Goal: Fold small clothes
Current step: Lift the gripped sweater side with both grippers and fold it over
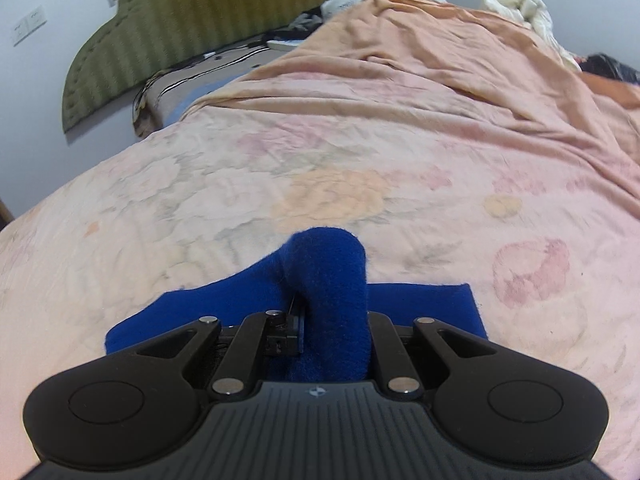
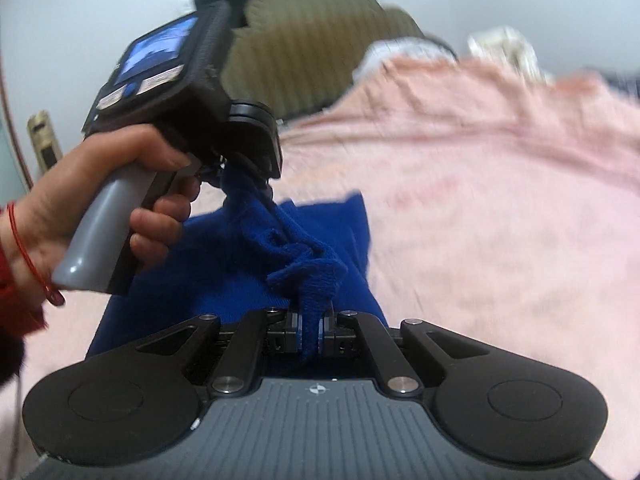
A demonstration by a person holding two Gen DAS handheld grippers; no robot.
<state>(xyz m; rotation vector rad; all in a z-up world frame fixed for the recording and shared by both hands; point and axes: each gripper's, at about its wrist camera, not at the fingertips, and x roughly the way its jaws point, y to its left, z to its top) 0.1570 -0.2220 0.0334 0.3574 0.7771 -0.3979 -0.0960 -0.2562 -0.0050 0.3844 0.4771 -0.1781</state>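
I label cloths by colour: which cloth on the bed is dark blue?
The blue cloth both grippers pinch; the floral bedspread beneath is pale pink, the bunched bedding beyond white.

A: Left gripper? Note its state.
B: Jaws clamped on blue fabric, nose tilted down. The person's left hand wraps the grey handle, forefinger on the trigger.
A: Right gripper?
B: Jaws pinched tight on a fold of the same fabric.
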